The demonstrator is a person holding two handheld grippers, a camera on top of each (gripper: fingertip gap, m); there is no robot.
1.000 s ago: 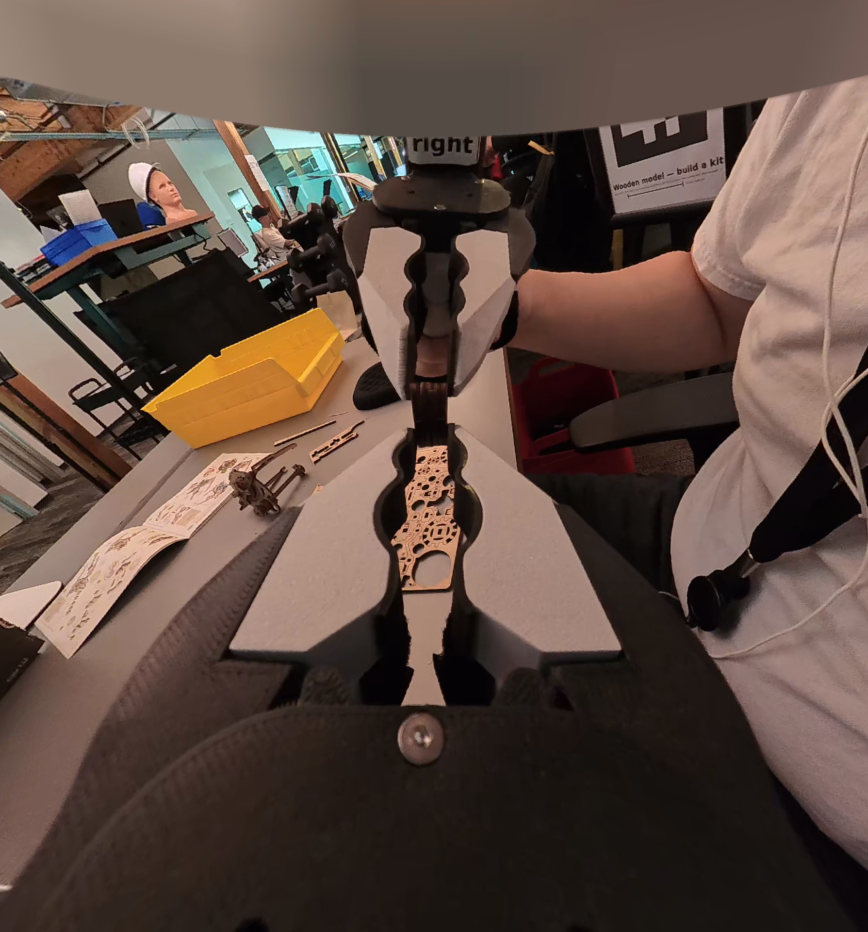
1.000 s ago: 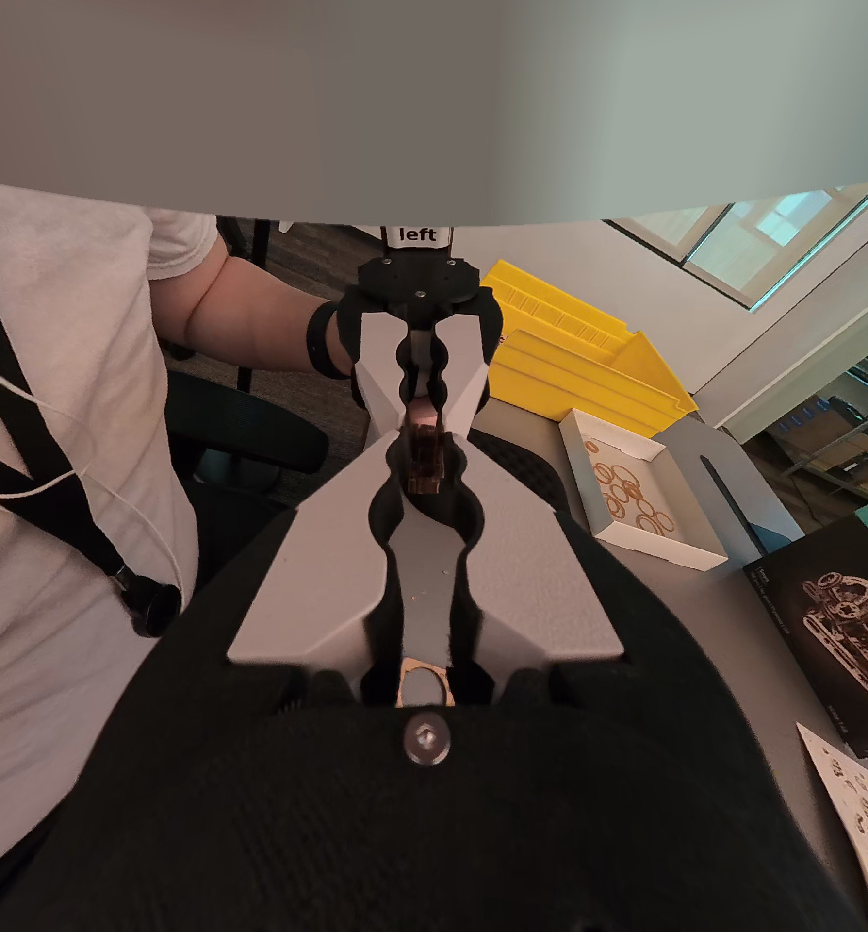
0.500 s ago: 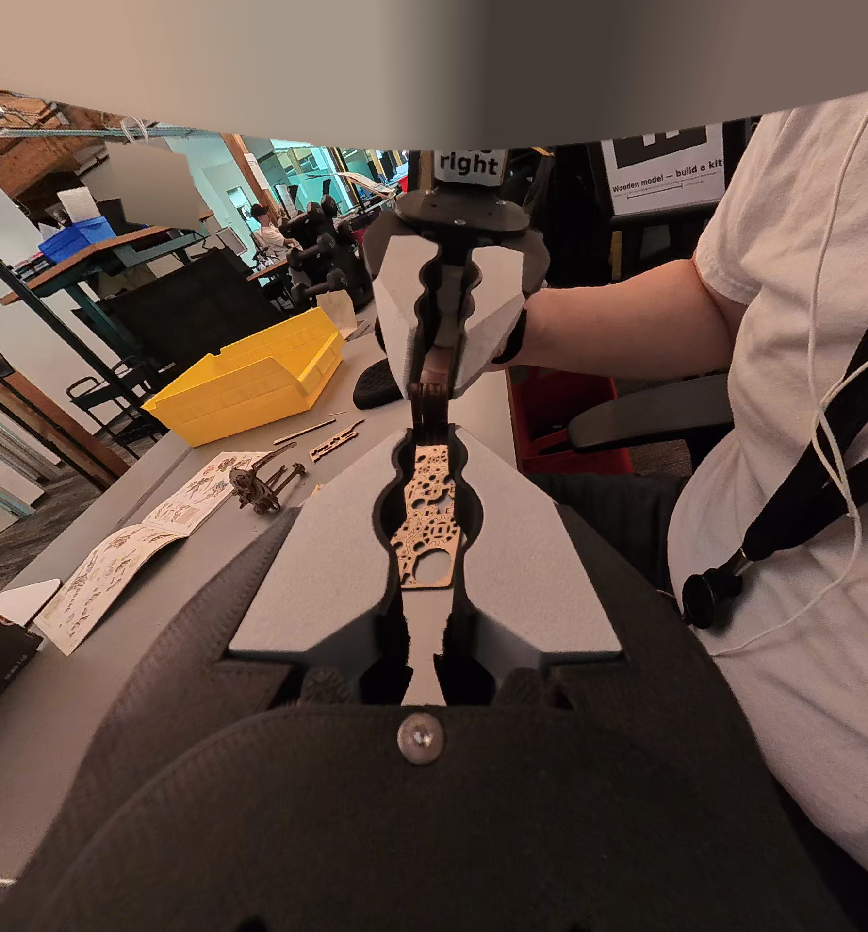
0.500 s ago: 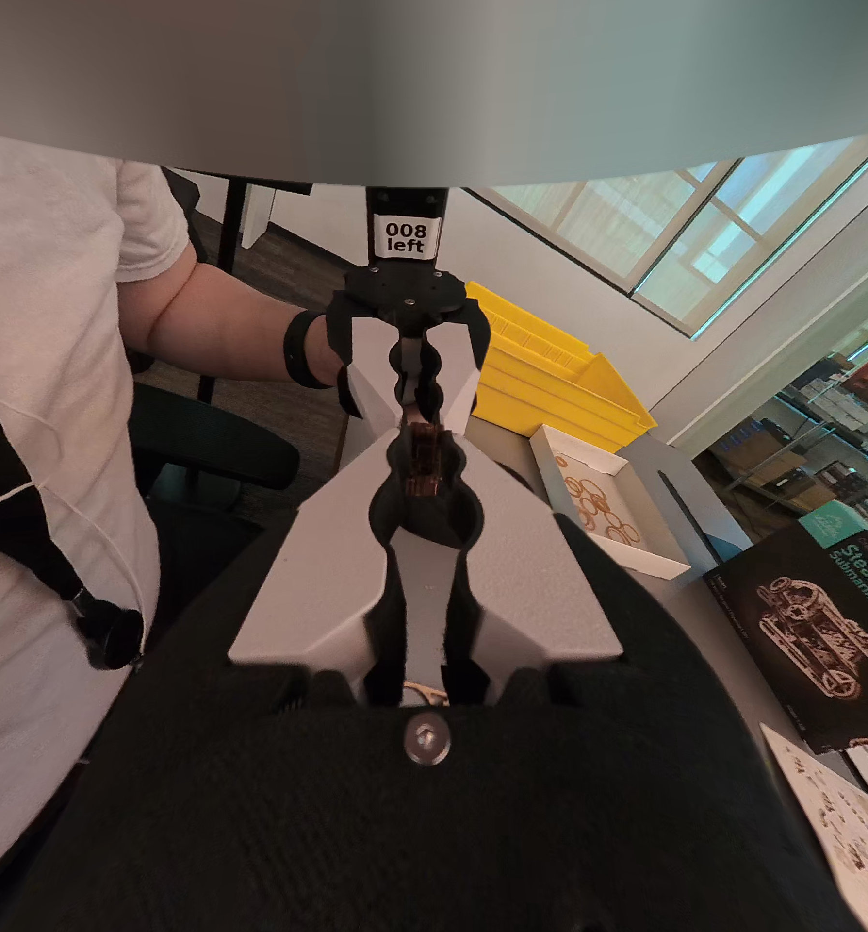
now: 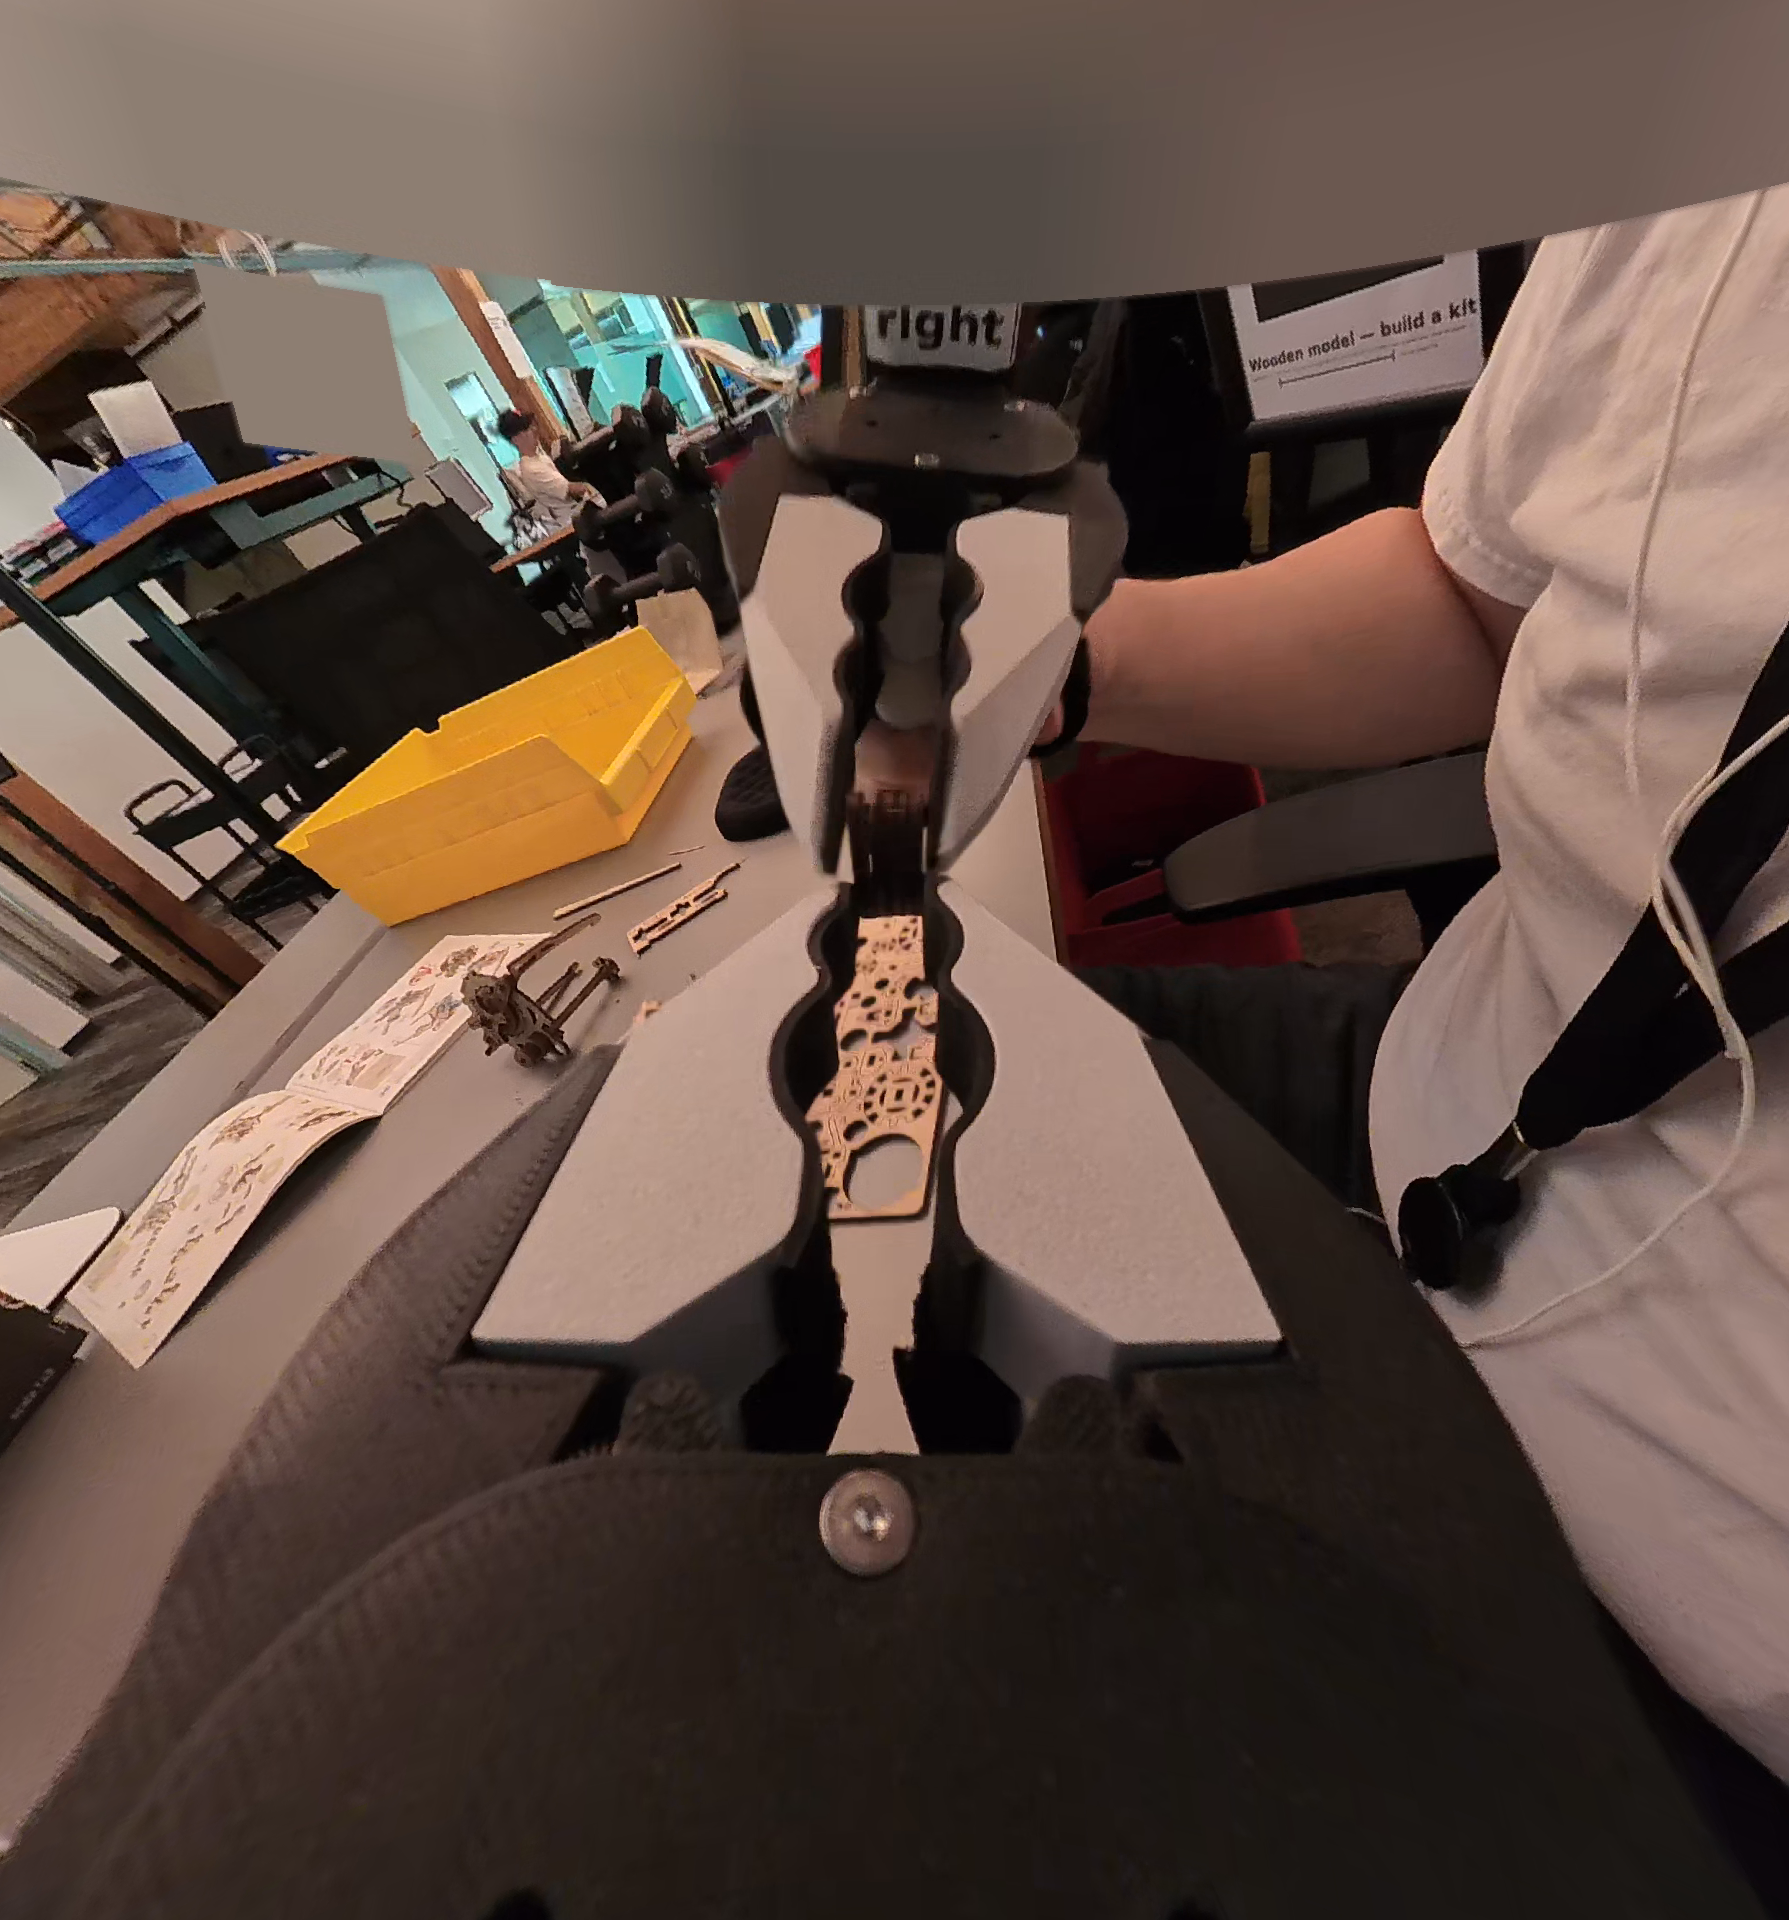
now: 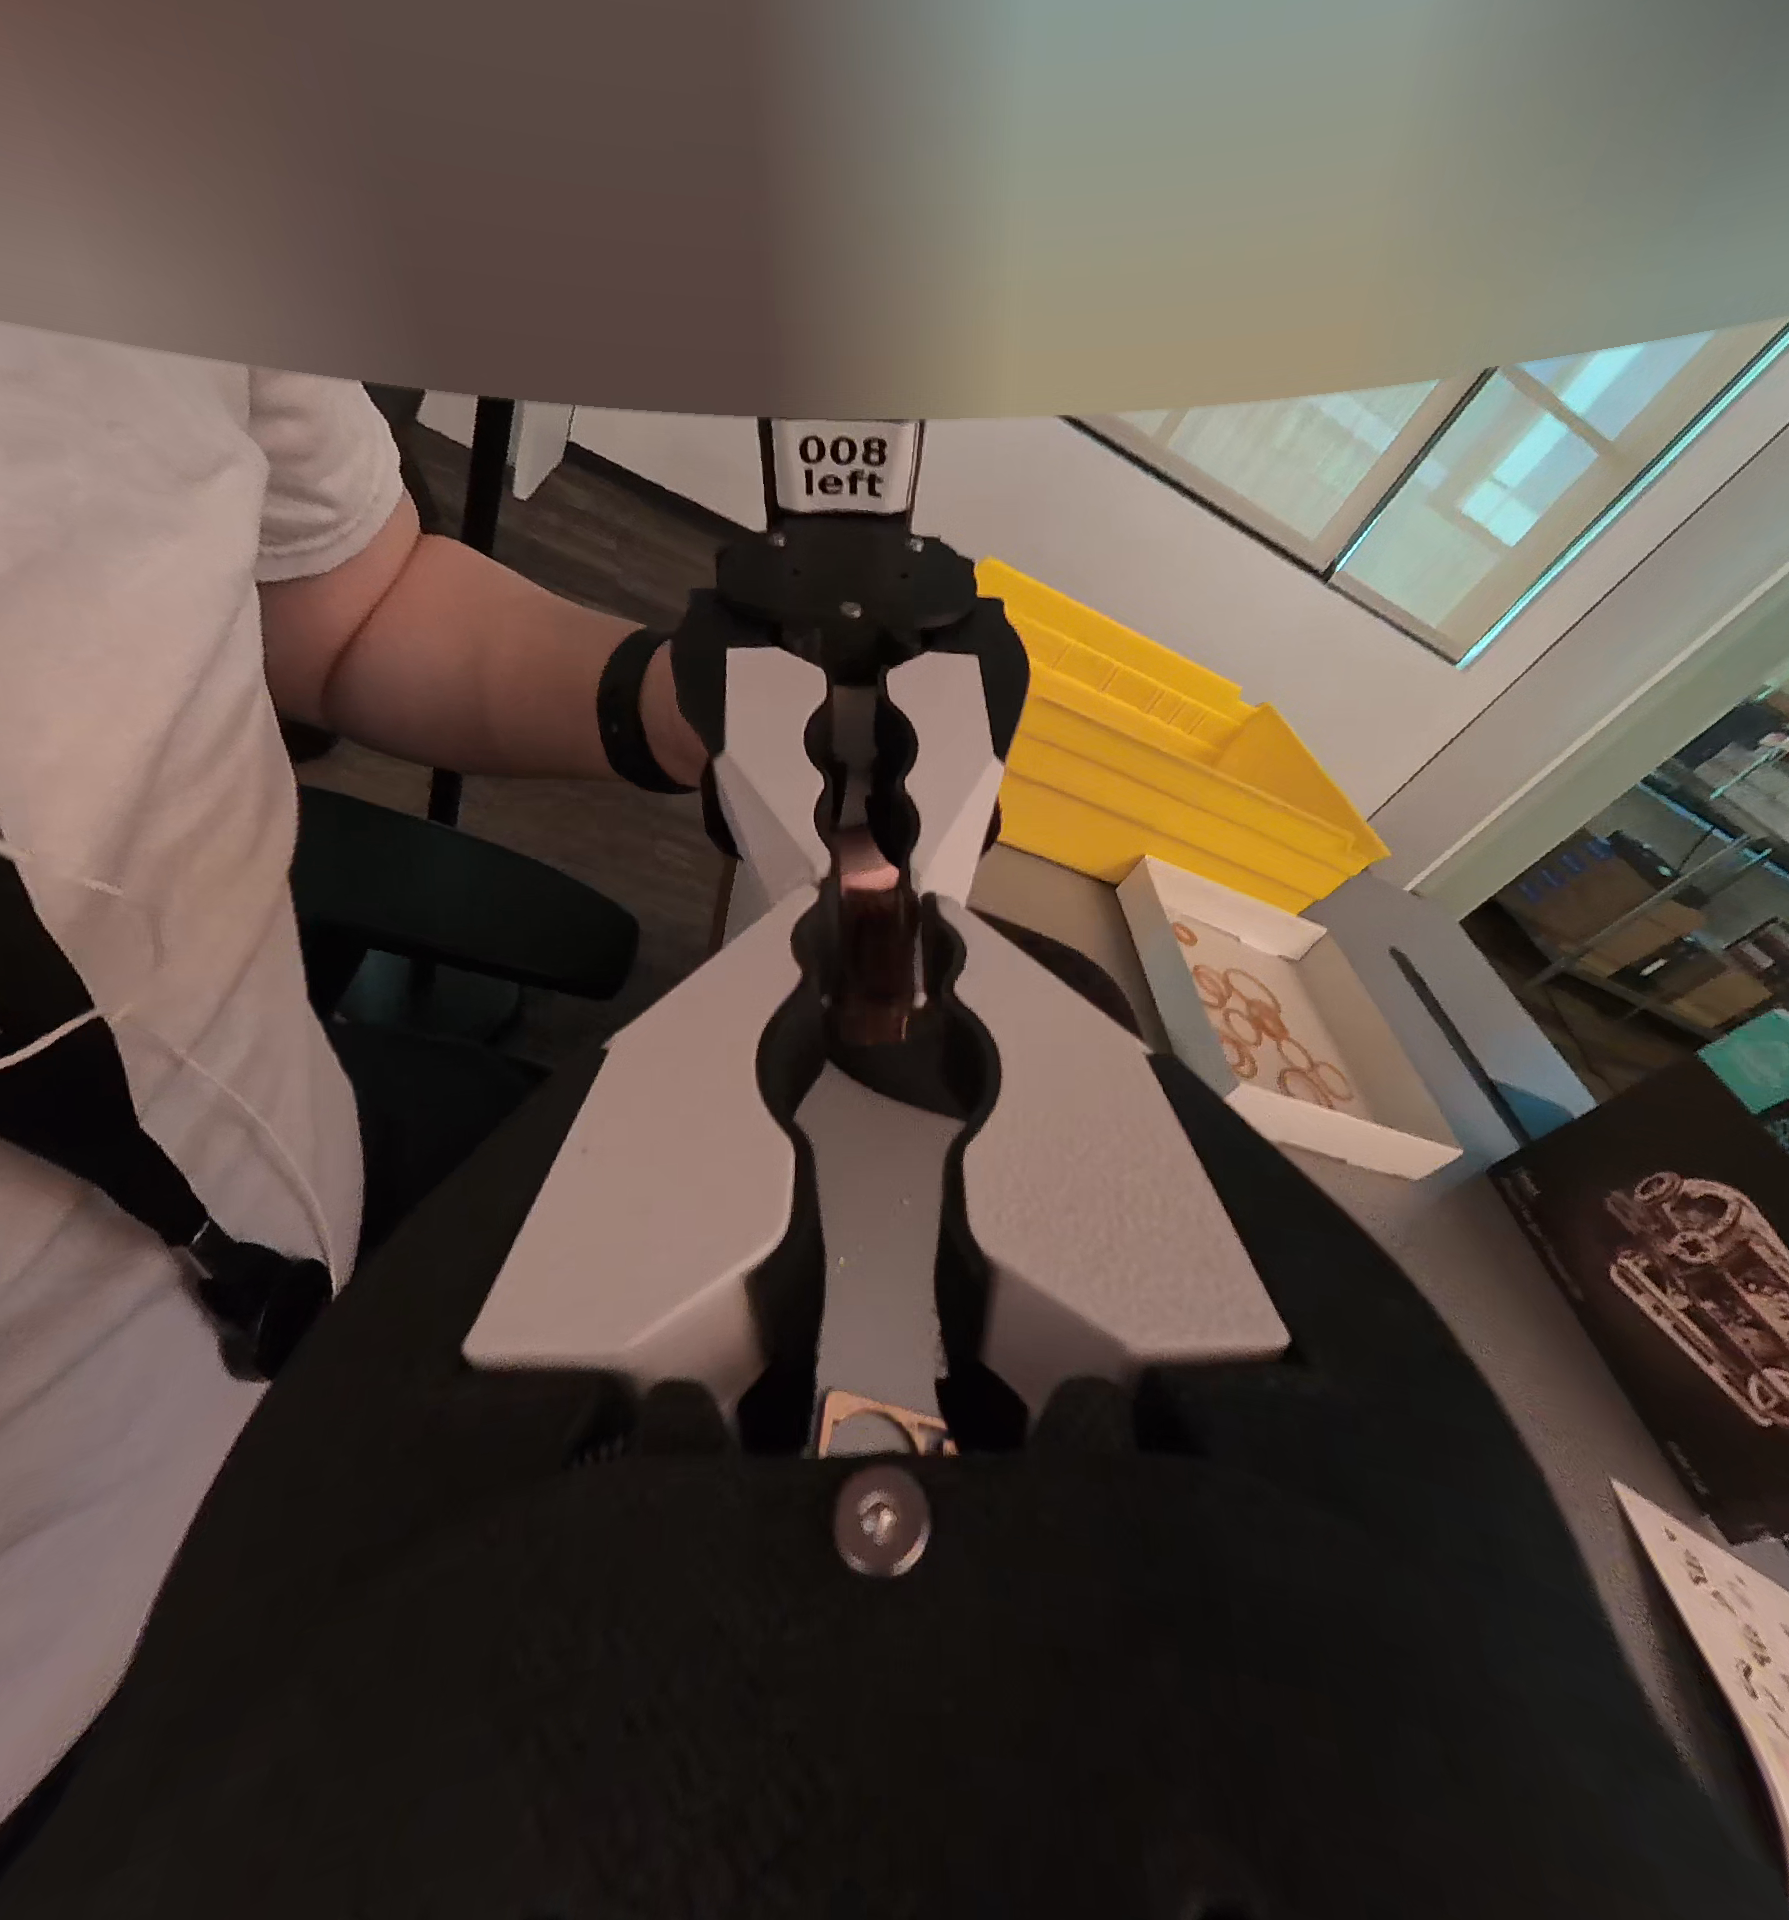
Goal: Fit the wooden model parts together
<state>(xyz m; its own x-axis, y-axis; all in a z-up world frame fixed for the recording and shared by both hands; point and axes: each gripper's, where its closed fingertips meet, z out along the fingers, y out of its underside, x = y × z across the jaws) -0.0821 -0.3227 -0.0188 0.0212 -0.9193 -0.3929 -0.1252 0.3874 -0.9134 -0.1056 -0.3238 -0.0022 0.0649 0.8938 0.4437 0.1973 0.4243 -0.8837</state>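
Observation:
My two grippers meet tip to tip above the grey table (image 5: 194, 1382). In the left wrist view my left gripper (image 5: 885, 888) is shut, its tips on a small dark wooden part (image 5: 885, 836) that the right gripper (image 5: 885, 821) also pinches from the far side. In the right wrist view my right gripper (image 6: 869, 920) is shut on the dark brown wooden part (image 6: 869, 982), and the left gripper (image 6: 862, 862) faces it, with a pale end piece (image 6: 862, 881) at its tips. A laser-cut wooden sheet (image 5: 879, 1081) lies on the table below.
A yellow bin (image 5: 516, 790), an open instruction booklet (image 5: 277, 1122), a partly built wooden assembly (image 5: 516, 1013) and loose wooden strips (image 5: 677, 914) lie on the table. A white tray of rings (image 6: 1274, 1029) and a black kit box (image 6: 1700, 1299) are on the right. The person's torso (image 5: 1648, 935) is close. Both grippers' tips are close together, under 4 cm apart.
Both grippers stay tip to tip on the wooden part. The pair has tilted and shifted slightly, so the opposite gripper sits a little differently in each view.

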